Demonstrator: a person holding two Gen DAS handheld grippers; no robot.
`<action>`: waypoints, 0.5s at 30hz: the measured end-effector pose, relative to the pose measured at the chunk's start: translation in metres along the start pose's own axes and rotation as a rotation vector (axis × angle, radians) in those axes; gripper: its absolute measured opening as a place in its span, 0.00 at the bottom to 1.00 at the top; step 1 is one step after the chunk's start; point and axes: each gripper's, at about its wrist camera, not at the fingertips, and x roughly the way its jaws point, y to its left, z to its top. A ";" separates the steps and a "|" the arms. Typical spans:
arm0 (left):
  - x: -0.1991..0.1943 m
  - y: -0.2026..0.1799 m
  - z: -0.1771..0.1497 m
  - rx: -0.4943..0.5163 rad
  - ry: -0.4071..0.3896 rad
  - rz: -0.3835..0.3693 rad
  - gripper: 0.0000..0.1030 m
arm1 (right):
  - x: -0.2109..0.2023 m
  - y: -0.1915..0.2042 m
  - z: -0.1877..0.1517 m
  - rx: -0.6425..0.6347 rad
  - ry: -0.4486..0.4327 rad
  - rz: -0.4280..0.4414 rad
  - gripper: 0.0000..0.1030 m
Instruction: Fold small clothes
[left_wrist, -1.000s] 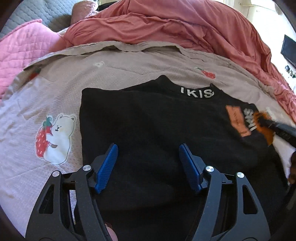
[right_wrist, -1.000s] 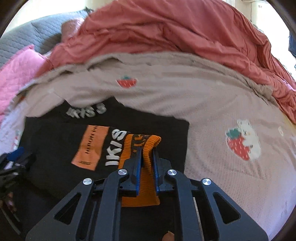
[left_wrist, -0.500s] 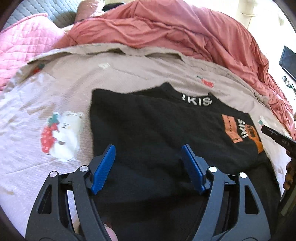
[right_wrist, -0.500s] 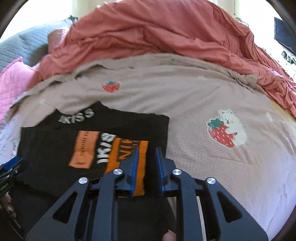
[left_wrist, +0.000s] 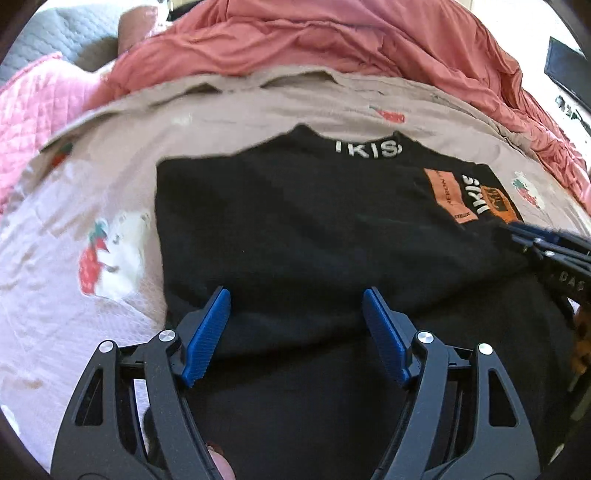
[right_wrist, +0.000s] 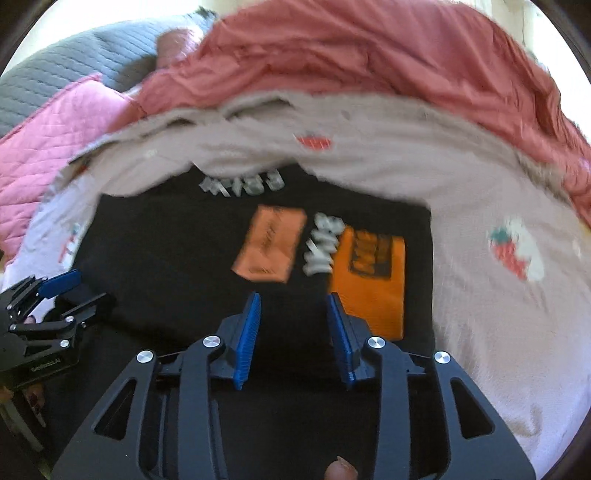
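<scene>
Two grippers work over one garment, and we find neither holding anything. On the beige bedsheet, printed with strawberry bears, with a red duvet heaped at the far side, the black top lies flat, collar lettering at the far edge, its right sleeve with the orange cuff laid across the body. We judge the sleeve fold on that side complete and the next fold not yet begun. The left gripper stands with jaws spread wide over the near middle of the cloth; the right gripper is likewise parted, released, just near of the cuff. In our judgement the next move calls for gripping an edge, likely the left side or near hem, pinching without dragging the folded sleeve.
</scene>
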 end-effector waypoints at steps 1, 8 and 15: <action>-0.002 0.001 0.000 -0.006 -0.001 -0.008 0.64 | 0.004 -0.004 -0.002 0.020 0.020 0.002 0.37; -0.008 0.009 0.000 -0.043 -0.018 -0.036 0.64 | 0.002 -0.011 -0.007 0.075 0.016 0.040 0.42; -0.032 0.024 0.005 -0.122 -0.087 -0.061 0.67 | -0.014 -0.014 -0.010 0.092 -0.026 0.057 0.62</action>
